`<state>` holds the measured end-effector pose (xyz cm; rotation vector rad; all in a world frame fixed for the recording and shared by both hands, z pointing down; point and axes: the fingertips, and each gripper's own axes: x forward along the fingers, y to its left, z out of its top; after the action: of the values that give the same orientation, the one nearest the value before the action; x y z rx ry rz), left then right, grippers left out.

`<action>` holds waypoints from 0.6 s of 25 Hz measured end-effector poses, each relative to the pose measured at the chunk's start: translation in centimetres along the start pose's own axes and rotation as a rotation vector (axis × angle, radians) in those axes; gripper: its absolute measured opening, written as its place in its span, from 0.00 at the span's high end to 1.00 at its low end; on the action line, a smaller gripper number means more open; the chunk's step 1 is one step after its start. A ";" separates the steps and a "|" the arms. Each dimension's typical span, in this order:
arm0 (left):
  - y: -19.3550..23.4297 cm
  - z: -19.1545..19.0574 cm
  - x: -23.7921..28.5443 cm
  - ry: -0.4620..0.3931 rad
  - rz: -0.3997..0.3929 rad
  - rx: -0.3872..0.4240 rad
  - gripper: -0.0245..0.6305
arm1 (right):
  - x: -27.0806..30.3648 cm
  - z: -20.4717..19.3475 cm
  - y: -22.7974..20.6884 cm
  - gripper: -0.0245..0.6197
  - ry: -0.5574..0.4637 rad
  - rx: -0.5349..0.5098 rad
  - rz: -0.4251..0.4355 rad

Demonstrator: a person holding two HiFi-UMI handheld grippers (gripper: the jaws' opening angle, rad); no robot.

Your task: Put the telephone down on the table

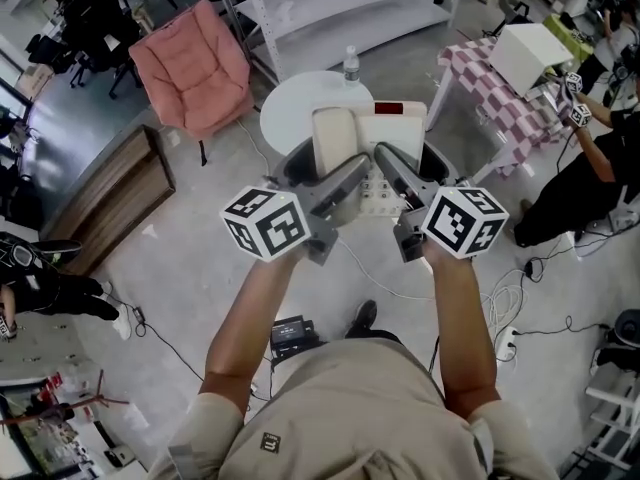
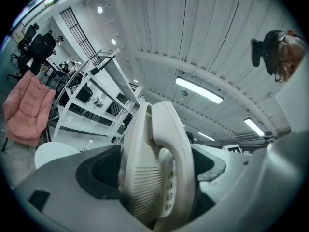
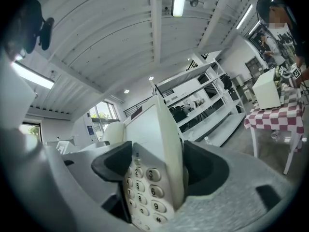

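Both grippers were clamped on the cream plastic telephone [image 1: 368,133]. The left gripper [image 1: 330,163] pinched the side with the smooth, rounded handset and ribbed grille, and the right gripper [image 1: 412,163] pinched the side with the round keypad buttons. The telephone was held in the air before the round white table [image 1: 290,108], where a clear bottle [image 1: 351,65] stood, with a pink cushioned chair [image 1: 195,68] beyond.

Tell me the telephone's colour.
Off-white; the telephone shows clearest in the left gripper view.
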<state>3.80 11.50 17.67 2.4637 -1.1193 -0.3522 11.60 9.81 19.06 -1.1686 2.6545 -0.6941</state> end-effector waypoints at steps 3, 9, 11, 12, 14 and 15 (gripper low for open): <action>0.3 0.0 1.4 -0.004 0.016 0.003 0.35 | 0.6 0.6 -1.3 0.48 0.008 0.005 0.017; 1.3 -0.2 3.5 -0.005 0.035 0.000 0.35 | 1.7 1.1 -3.4 0.48 0.020 0.013 0.029; 1.9 -0.2 4.0 0.000 0.037 -0.002 0.35 | 2.3 1.1 -3.9 0.48 0.023 0.020 0.027; 2.3 -0.1 4.3 0.002 0.037 -0.005 0.35 | 2.7 1.2 -4.2 0.48 0.024 0.022 0.024; 3.1 0.0 4.7 0.006 0.032 -0.015 0.35 | 3.5 1.2 -4.5 0.48 0.030 0.022 0.015; 3.6 0.1 4.9 0.009 0.029 -0.020 0.35 | 3.9 1.2 -4.7 0.48 0.033 0.021 0.009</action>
<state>4.59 5.62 18.96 2.4267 -1.1413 -0.3413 12.38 3.79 20.39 -1.1492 2.6705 -0.7445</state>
